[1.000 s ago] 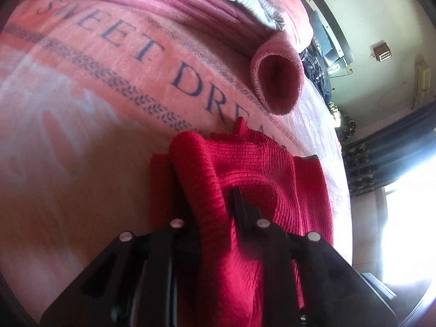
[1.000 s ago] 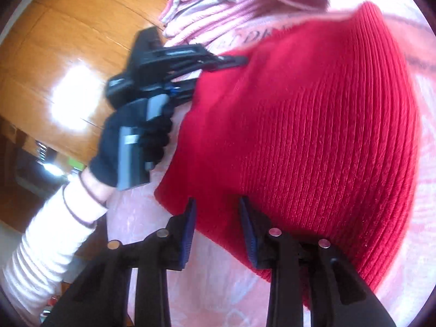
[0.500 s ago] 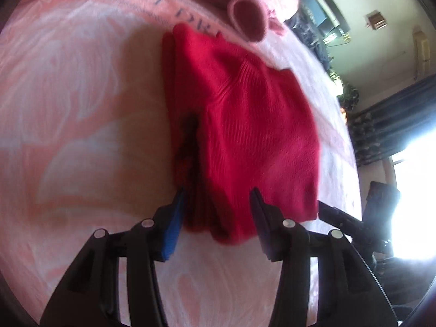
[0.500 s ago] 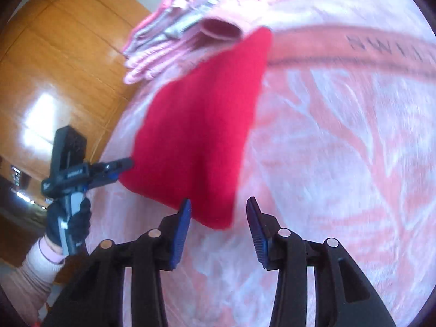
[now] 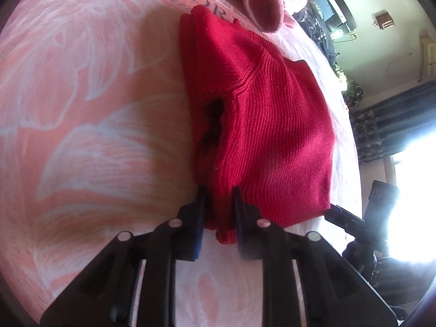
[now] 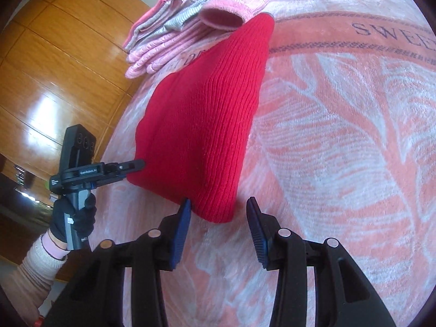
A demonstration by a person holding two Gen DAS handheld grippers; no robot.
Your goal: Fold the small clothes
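On the pink blanket [image 6: 340,136] lies the folded red sweater [image 5: 267,125]. Left hand-held gripper [image 5: 218,199] pinches its near corner; right hand-held gripper [image 6: 218,212] stands wide open at the other corner, holding nothing.

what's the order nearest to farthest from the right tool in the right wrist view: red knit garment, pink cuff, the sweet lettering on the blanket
1. Red knit garment: its near corner sits between the open fingers of the right tool.
2. Pink cuff: far end of the garment, upper middle, by the folded pile.
3. SWEET lettering: upper right, on the blanket band. It looks farther than the cuff, though not by much.
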